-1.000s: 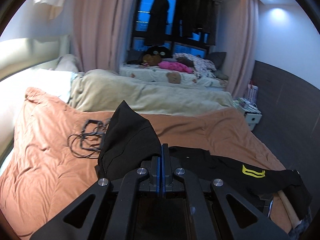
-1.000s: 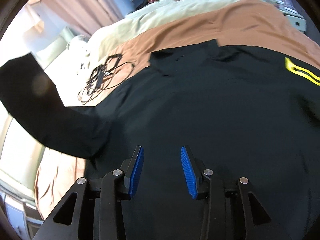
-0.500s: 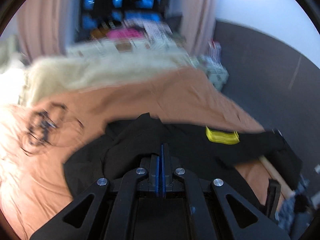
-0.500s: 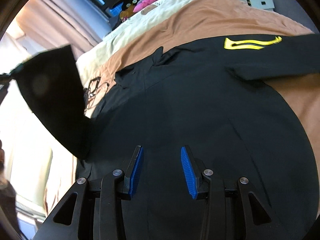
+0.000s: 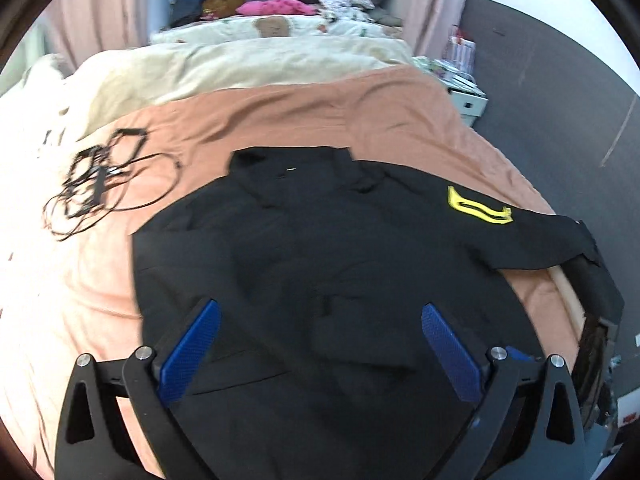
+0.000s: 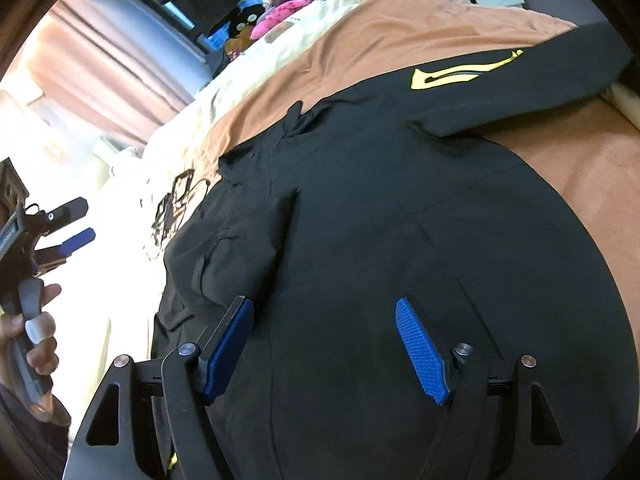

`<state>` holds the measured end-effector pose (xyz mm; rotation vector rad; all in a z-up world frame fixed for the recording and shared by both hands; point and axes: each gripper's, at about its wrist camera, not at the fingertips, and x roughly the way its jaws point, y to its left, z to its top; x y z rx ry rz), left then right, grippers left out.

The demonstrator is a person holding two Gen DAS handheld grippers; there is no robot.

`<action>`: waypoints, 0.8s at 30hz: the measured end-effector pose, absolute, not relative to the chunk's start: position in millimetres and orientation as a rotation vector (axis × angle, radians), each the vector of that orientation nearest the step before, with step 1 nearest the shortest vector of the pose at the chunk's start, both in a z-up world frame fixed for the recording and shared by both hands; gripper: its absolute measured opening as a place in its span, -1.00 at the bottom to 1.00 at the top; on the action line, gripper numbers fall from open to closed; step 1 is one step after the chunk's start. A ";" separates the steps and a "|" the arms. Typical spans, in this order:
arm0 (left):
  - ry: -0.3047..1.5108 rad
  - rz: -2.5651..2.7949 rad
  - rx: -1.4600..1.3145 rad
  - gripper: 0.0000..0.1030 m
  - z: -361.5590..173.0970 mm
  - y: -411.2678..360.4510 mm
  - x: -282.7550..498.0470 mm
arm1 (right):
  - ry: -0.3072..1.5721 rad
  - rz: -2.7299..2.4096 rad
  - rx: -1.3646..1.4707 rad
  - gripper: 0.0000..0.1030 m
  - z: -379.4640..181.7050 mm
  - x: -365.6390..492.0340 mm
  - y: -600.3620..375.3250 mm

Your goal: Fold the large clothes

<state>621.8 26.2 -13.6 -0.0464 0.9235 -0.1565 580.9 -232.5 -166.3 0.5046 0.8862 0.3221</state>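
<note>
A large black jacket [image 5: 320, 248] lies spread on the orange bedcover [image 5: 280, 120]. Its left sleeve is folded in over the body. Its other sleeve [image 5: 520, 236], with a yellow mark [image 5: 478, 208], stretches out to the right edge of the bed. My left gripper [image 5: 318, 344] is open and empty above the jacket's lower part. It also shows in the right wrist view [image 6: 72, 224] at the far left, held in a hand. My right gripper [image 6: 324, 348] is open and empty just above the jacket [image 6: 400, 220].
A tangle of black cables [image 5: 96, 184] lies on the bedcover left of the jacket. A cream duvet [image 5: 240, 64] lies beyond it. A second bed with toys [image 5: 272, 8] stands at the back. A white bedside unit [image 5: 468, 100] and a dark wall are to the right.
My left gripper carried the left sleeve over the jacket body, opened and let it go. The sleeve now lies folded on the jacket. My right gripper stayed open.
</note>
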 end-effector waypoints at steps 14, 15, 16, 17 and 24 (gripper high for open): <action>0.966 0.053 -0.141 0.67 -53.8 157.7 557.9 | 0.939 0.358 0.103 0.44 -143.4 601.8 -111.8; 0.971 0.063 -0.159 0.59 -56.6 164.7 554.2 | 0.953 0.353 0.078 0.44 -146.8 605.3 -104.7; 0.976 0.073 -0.181 0.55 -60.7 173.3 548.4 | 0.967 0.352 0.034 0.44 -149.8 608.8 -96.1; 0.979 0.083 -0.197 0.52 -65.2 181.2 542.2 | 0.974 0.349 -0.010 0.44 -152.5 611.8 -87.4; 1.007 0.104 -0.290 0.29 -99.5 210.4 517.9 | 0.985 0.236 -0.339 0.43 -173.0 637.8 -31.8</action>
